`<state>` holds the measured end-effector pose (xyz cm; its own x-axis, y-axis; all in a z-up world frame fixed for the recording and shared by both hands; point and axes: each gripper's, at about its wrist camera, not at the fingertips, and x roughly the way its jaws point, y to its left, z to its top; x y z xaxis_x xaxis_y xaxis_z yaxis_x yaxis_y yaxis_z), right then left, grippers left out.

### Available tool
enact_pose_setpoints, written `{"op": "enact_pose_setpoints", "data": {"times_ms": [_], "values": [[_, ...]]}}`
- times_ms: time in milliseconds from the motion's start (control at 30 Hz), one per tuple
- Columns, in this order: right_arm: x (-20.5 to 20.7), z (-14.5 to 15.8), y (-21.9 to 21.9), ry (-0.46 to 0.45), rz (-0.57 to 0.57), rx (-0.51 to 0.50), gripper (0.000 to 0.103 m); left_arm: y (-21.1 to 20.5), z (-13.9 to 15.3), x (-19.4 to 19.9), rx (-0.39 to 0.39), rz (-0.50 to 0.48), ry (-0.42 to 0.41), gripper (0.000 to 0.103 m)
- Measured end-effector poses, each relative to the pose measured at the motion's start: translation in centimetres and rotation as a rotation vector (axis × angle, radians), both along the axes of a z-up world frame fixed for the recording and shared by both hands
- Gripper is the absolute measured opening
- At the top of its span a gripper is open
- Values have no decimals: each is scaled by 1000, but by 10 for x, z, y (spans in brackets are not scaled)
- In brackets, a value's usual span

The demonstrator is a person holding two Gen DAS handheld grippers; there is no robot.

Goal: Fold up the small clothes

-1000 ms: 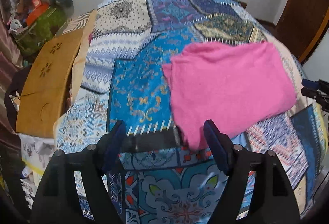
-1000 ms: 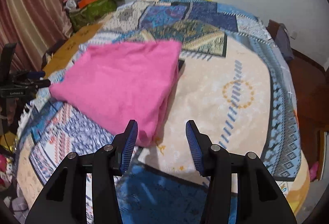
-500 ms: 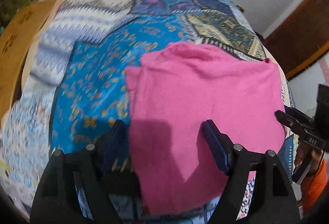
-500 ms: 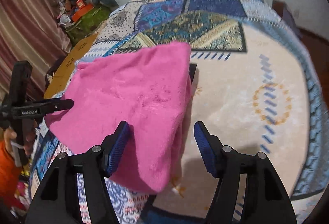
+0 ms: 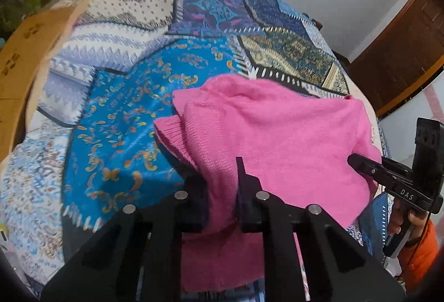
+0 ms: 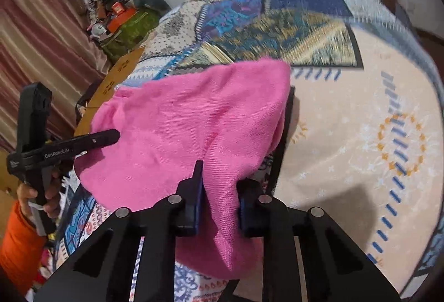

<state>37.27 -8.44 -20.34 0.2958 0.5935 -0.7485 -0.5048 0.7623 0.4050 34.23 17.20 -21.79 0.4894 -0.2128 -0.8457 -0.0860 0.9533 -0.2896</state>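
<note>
Pinching from both sides, the two tools each have a fold of the pink knit garment [image 5: 277,135] between their fingers. In the left wrist view, the left tool [image 5: 222,191] sits at the 6 o'clock edge of the picture, its jaws closing with only a narrow gap, and that gap is filled by a bunched ridge of pink fabric at the garment's near left corner. From there the cloth spreads away toward 1 and 2 o'clock across the patchwork bedspread [image 5: 119,135], with a ribbed hem poking out at about 10 o'clock of the tool tips. At 3 o'clock in this view the right tool [image 5: 360,163] reaches into the garment's far edge, held by a hand [image 5: 402,221] with an orange sleeve [image 5: 421,252] behind it.

Seen from the right wrist, the right tool [image 6: 219,191] is likewise closing to a narrow gap on a pink fold at the garment's near right corner; the rest of the cloth lies toward 10 and 11 o'clock. The left tool [image 6: 111,135] touches the opposite edge at 9 o'clock. Between the two tools the garment lies rumpled on the bed.
</note>
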Motion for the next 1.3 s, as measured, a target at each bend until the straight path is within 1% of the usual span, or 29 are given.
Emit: {"op": "enact_pose_setpoints", "data": {"times_ms": [133,200,367,467,567,633,700,800,967,1033,1100,1133,1167,1200,1233,1300], "values": [[-20,32,3,-69,47,16,16,7,36,-21,6,5,-74,14],[-30,49,6,-103,65,22,16,12,61,-33,7,7,-121,14],[-56,93,23,-192,98,59,16,26,115,-65,48,20,-245,13],[-64,111,36,-221,110,84,16,42,136,-80,49,39,-287,14],[-72,119,52,-236,122,97,16,58,143,-91,60,62,-298,14],[-76,117,62,-233,133,100,16,69,139,-95,58,71,-291,14],[-78,110,72,-220,144,93,16,79,128,-96,43,80,-263,14],[-80,90,85,-175,158,79,16,91,102,-97,35,83,-208,14],[-72,47,100,-95,166,17,16,101,43,-87,20,84,-102,14],[-66,34,102,-80,158,-6,16,104,23,-82,15,87,-68,14],[-61,24,102,-85,154,-37,18,108,5,-78,3,91,-36,15],[-61,22,101,-90,159,-41,22,110,-3,-77,9,97,-23,17],[-60,21,99,-97,160,-51,23,111,-7,-77,17,102,-18,18],[-60,21,96,-108,157,-68,24,112,-9,-77,26,107,-16,23],[-60,22,94,-119,157,-87,27,114,-10,-78,41,115,-12,31],[-63,29,90,-162,153,-130,28,116,-7,-81,90,140,-9,37]]}}
